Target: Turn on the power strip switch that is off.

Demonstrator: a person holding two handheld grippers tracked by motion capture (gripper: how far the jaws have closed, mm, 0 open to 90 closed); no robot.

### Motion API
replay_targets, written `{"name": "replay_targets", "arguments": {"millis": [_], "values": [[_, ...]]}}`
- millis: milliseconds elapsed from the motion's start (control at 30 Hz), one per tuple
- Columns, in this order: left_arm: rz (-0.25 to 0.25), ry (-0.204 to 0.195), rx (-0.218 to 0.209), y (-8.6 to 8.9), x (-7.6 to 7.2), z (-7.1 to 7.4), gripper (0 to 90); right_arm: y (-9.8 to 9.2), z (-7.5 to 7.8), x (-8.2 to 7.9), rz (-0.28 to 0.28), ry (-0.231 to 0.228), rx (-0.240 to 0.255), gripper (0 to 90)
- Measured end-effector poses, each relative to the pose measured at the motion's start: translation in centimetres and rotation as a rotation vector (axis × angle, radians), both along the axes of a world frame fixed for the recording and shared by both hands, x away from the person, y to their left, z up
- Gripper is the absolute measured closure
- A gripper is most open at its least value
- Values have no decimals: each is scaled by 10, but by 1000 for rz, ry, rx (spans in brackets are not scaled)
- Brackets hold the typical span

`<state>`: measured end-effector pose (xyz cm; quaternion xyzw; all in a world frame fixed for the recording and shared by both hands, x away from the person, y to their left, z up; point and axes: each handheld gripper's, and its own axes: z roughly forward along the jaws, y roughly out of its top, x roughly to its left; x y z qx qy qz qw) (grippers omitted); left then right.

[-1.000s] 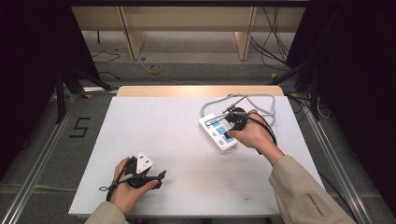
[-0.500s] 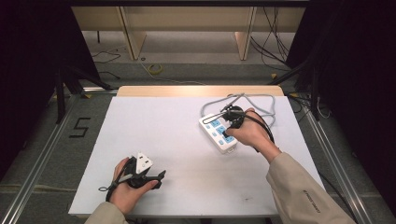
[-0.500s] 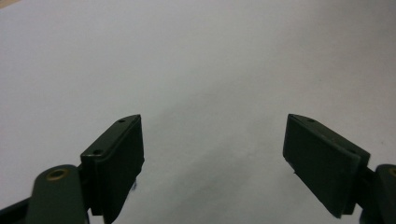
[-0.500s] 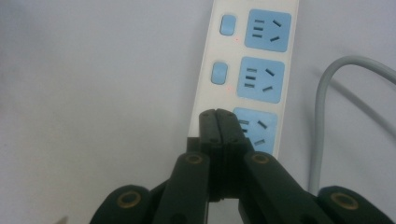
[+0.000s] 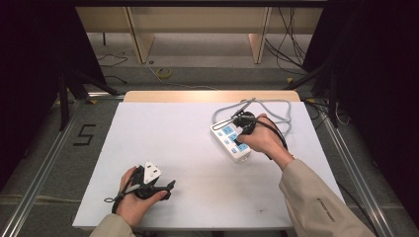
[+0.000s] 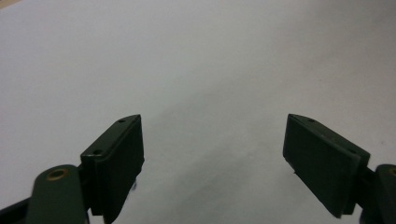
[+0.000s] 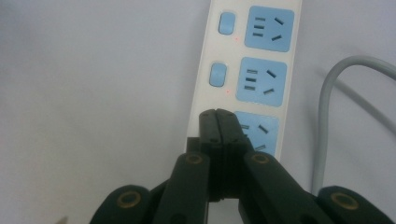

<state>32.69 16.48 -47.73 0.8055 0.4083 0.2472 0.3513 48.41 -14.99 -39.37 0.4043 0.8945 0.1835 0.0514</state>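
Power strip flat on desk, right of centre, grey cord looped behind. Right hand-held gripper closed tight, empty — tips pressed down at strip's edge beside a blue switch. Left hand-held gripper wide open, empty — resting near front-left corner.

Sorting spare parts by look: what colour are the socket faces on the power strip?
Light blue, set in the white power strip; clearest in the right gripper view.

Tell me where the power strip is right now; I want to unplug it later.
In the high view the power strip lies on the right half of the white table, under the right hand-held gripper, its grey cable looping behind it.
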Motion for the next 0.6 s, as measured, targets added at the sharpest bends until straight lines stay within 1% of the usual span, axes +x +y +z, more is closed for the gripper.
{"name": "replay_targets", "arguments": {"millis": [167, 367, 533, 600], "values": [[0, 0, -1, 0, 0, 0, 202, 2, 0, 2, 8, 0, -10, 900], [0, 0, -1, 0, 0, 0, 202, 5, -2, 5, 5, 3, -15, 900], [0, 0, 0, 0, 0, 0, 202, 6, -5, 8, -6, 16, -24, 900], [0, 0, 0, 0, 0, 0, 202, 6, -6, 8, -2, 14, -26, 900]]}}
